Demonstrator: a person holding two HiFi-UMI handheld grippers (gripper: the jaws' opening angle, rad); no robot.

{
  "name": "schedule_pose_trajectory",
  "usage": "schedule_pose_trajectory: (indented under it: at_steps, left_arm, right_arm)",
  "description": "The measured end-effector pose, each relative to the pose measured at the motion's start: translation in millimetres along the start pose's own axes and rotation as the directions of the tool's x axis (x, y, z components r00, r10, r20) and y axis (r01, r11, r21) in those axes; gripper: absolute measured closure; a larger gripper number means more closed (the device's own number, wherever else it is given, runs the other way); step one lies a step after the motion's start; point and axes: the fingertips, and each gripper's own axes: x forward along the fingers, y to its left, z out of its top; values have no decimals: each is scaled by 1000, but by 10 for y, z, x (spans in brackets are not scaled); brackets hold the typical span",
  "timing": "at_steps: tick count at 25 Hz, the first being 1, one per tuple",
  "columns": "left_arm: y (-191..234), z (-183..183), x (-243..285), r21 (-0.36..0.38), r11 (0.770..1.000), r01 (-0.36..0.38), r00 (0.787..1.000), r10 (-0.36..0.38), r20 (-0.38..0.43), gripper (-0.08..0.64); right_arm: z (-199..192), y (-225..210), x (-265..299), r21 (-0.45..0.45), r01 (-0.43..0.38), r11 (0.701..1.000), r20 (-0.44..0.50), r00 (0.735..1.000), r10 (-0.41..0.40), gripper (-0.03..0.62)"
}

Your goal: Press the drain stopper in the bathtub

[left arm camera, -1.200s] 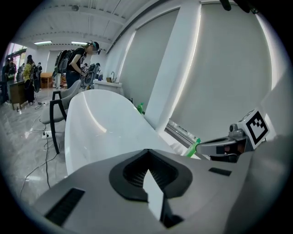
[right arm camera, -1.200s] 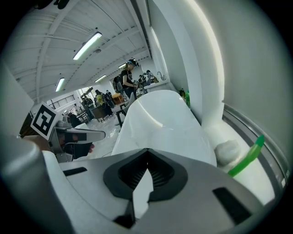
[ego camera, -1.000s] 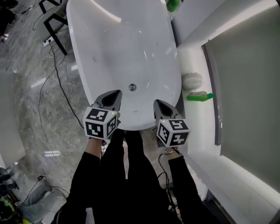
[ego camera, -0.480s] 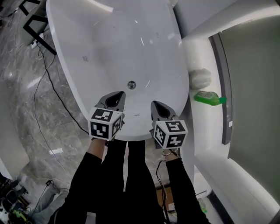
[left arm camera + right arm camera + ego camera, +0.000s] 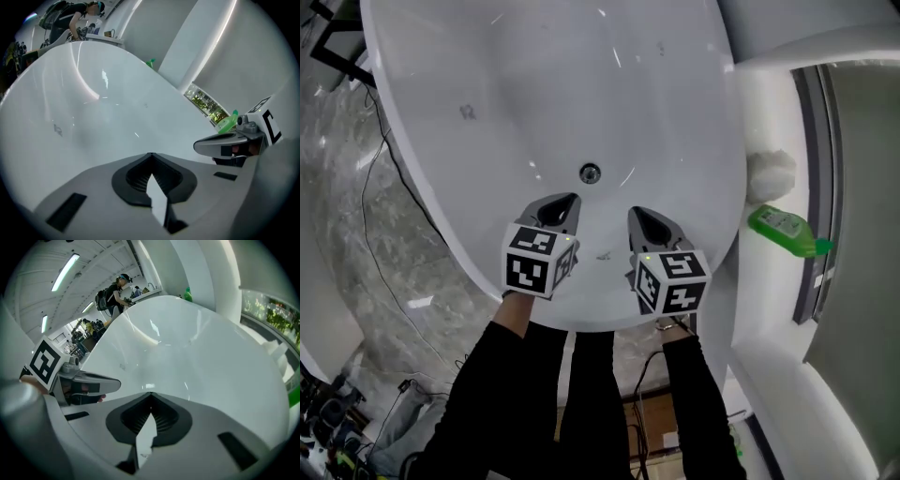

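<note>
The drain stopper (image 5: 590, 172) is sitting at the bottom of the white bathtub (image 5: 487, 84), a small round metal disc with nothing touching it. The left gripper (image 5: 562, 206) is being held near the drain stopper, on the person's side of it and slightly to its left. Its jaws are meeting at the tips and gripping nothing. The right gripper (image 5: 647, 223) is also near the drain stopper, on the person's side and to its right, with its jaws likewise closed tip to tip on nothing. Both grippers are pointing toward the drain stopper, apart from each other. A green bottle (image 5: 787, 232) is lying on the white ledge (image 5: 769, 309) well to the right of the drain stopper, with a white crumpled lump (image 5: 772, 173) just beside it. A black cable (image 5: 380, 202) is trailing over the grey marble floor (image 5: 356, 262) well to the left of the drain stopper.
</note>
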Motion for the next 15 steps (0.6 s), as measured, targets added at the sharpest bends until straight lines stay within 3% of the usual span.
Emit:
schedule_pose_trajectory:
  at_steps: [15]
  left_arm:
    - [493, -449, 901, -55, 998, -16, 996, 11, -88, 555]
  right_arm:
    - [-327, -229, 1011, 39, -15, 999, -101, 995, 19, 591]
